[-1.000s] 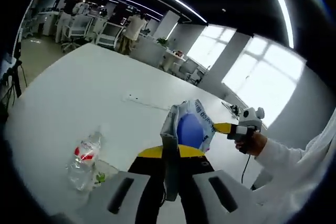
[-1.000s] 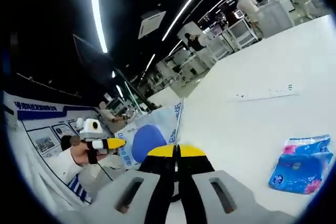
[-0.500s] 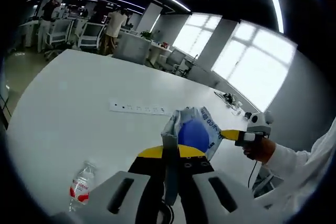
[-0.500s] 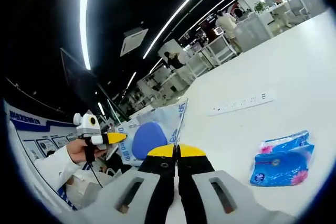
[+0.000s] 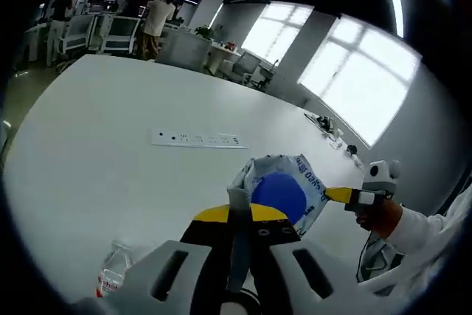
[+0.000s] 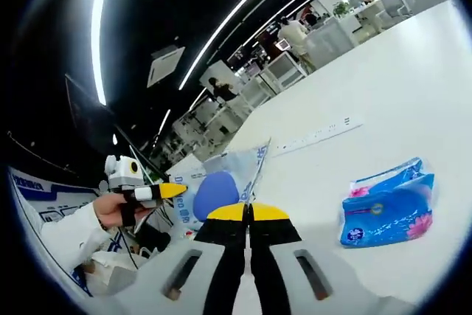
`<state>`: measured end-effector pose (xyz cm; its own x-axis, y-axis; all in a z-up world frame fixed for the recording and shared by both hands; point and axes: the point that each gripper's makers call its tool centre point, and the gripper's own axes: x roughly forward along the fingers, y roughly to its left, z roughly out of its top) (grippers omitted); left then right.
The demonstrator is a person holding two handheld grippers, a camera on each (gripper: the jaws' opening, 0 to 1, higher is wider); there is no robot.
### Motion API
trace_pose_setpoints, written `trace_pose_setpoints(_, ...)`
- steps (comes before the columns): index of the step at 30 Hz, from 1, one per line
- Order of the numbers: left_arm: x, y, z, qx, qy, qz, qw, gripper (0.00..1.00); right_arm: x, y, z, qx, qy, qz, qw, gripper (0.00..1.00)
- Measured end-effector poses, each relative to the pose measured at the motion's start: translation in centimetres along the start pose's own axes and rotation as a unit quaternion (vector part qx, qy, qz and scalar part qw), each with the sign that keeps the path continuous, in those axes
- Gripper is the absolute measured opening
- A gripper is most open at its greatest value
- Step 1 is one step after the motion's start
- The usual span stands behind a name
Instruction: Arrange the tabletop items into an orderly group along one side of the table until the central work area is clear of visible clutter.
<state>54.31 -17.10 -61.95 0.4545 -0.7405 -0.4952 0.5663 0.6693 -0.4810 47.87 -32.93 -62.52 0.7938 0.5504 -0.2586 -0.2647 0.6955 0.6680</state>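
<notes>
A crinkled white plastic bag with a blue round print [image 5: 284, 193] is held above the white table [image 5: 110, 153] by both the left gripper [image 5: 240, 215] and right gripper [image 6: 247, 212], jaws pinched on opposite edges; a blue tissue pack [image 6: 387, 204] lies on the table, and a clear plastic bottle with a red label [image 5: 114, 274] is seen lying nearby.

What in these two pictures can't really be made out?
- Left gripper view: the water bottle is cut off by the edge and the gripper body.
- Both views: print on the held bag is too small to read.
- Right gripper view: the blue tissue pack's label is too small to read.
</notes>
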Motion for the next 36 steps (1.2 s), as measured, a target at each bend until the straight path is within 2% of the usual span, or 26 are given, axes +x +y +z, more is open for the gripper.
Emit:
trace_pose_setpoints(1, 0.3, 0.2, -0.2, 0.000, 0.004, 0.000, 1.0000, 0.03, 0.1, -0.3, -0.2, 0.003, 0.000, -0.003, 1.0000, 0.00)
trace_pose_setpoints(2, 1.8, 1.2, -0.9, -0.004, 0.019, 0.000, 0.9998, 0.03, 0.5, -1.5, -1.2, 0.011, 0.005, -0.021, 0.9997, 0.00)
trace_pose_setpoints(15, 5.9, 4.0, -3.0, -0.021, 0.059, -0.001, 0.9980, 0.03, 2.1, -5.5, -4.1, 0.038, 0.023, -0.079, 0.9959, 0.00)
trace_pose_setpoints(22, 7.2, 5.7, -3.6, -0.036, 0.069, 0.004, 0.9970, 0.03, 3.2, -6.9, -4.9, 0.041, 0.030, -0.098, 0.9939, 0.00)
trace_pose_setpoints(36, 9.4, 7.0, -4.5, -0.056, 0.080, -0.002, 0.9952, 0.04, 3.7, -8.6, -5.5, 0.042, 0.036, -0.129, 0.9901, 0.00)
